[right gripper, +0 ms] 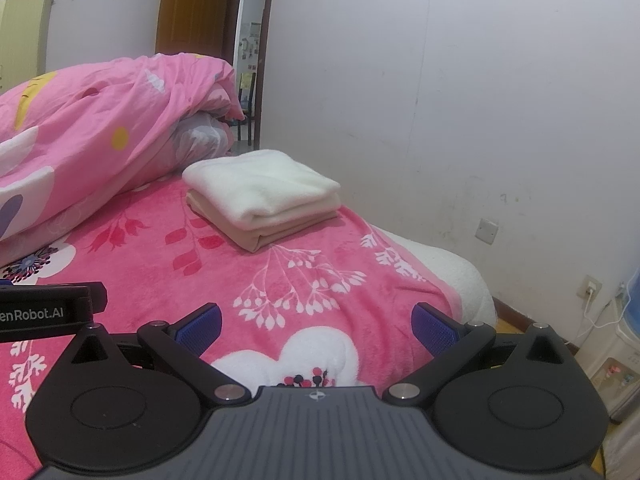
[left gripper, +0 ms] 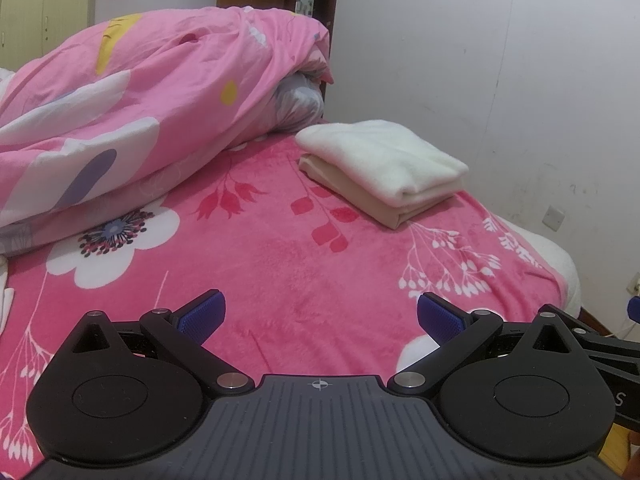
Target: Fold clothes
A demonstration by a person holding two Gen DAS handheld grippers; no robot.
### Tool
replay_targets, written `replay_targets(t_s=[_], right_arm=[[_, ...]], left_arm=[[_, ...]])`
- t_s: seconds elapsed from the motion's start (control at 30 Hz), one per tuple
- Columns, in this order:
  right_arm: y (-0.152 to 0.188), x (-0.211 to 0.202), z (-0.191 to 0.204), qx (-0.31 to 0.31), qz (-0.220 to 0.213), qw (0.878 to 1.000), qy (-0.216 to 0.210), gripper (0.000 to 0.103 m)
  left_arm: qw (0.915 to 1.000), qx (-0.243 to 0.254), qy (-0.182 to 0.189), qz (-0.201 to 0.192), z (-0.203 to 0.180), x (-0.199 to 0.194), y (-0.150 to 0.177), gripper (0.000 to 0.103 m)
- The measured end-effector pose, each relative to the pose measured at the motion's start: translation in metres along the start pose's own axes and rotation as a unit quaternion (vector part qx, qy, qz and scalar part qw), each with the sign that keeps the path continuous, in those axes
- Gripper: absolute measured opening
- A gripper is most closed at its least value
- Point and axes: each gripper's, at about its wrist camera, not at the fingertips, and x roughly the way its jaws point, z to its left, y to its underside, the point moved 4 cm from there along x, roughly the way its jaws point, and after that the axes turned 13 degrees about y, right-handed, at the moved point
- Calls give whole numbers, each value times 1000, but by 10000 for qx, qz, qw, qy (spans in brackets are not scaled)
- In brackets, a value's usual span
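Lying folded, cream garment (left gripper: 384, 156) stacked on beige garment (left gripper: 360, 196), pink blanket (left gripper: 260, 264) beneath

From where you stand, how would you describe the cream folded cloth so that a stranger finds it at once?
Start from the bed with the pink flowered blanket. On its far part, near the white wall and right of the heaped pink quilt, sits a small stack. The cream folded cloth is the fluffy top piece, lighter than the smooth beige folded cloth beneath it.
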Motion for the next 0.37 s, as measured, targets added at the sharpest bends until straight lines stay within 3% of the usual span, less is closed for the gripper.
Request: replay_targets(t_s=[0.37], right_arm=[[1,0,0,12,6,10000,2,103]], left_arm=[[10000,-8,-17,0,0,0,-1,103]])
